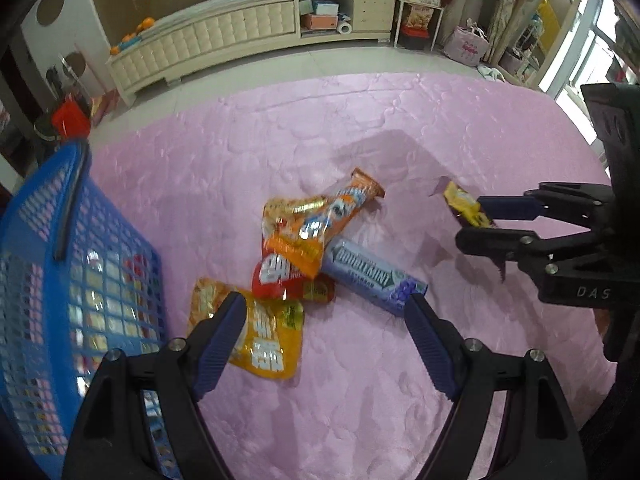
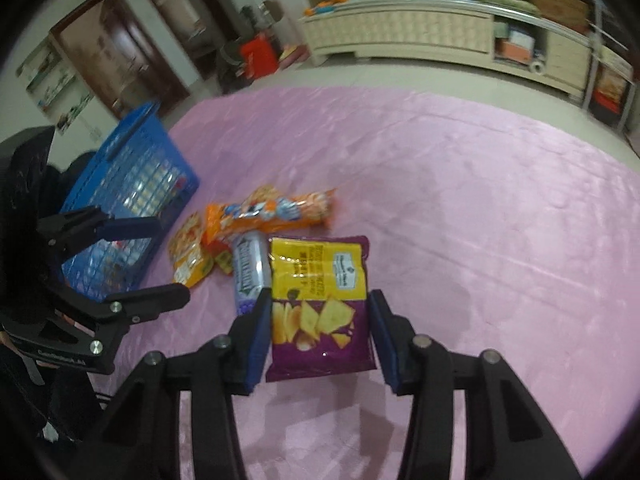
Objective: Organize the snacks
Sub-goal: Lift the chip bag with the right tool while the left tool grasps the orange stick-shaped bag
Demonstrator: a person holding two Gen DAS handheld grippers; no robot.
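Left to right. Blue basket (image 1: 80,264) sat at far left on the pink bedcover (image 1: 360,140), already holding some wrapped snacks, blurred through the mesh, uncountable. My left gripper (image 1: 324,332) hovered beside it with its pads wide apart and nothing between them, over the loose pile.

Pile count: one yellow-orange pouch (image 1: 264,340) nearest my left fingers, one small red packet (image 1: 280,276) above it, one orange bag (image 1: 296,236), one long orange-wrapped pack (image 1: 352,200) lying across that bag, one Doublemint gum pack (image 1: 372,276) to the right of those. Five loose on the cover, as far as I could tell; overlaps may have hidden more.

Farther right, my right gripper (image 2: 318,328) had one yellow-and-purple chip bag (image 2: 320,300) pinched between its pads, squeezed at both side edges, lifted off the cover.

The step, I judged, was carrying that bag over to the basket. To do it well I needed to keep a steady squeeze since the bag was puffy and slippery, pass above the pile without clipping it, clear the basket rim and my left gripper, then release low inside.
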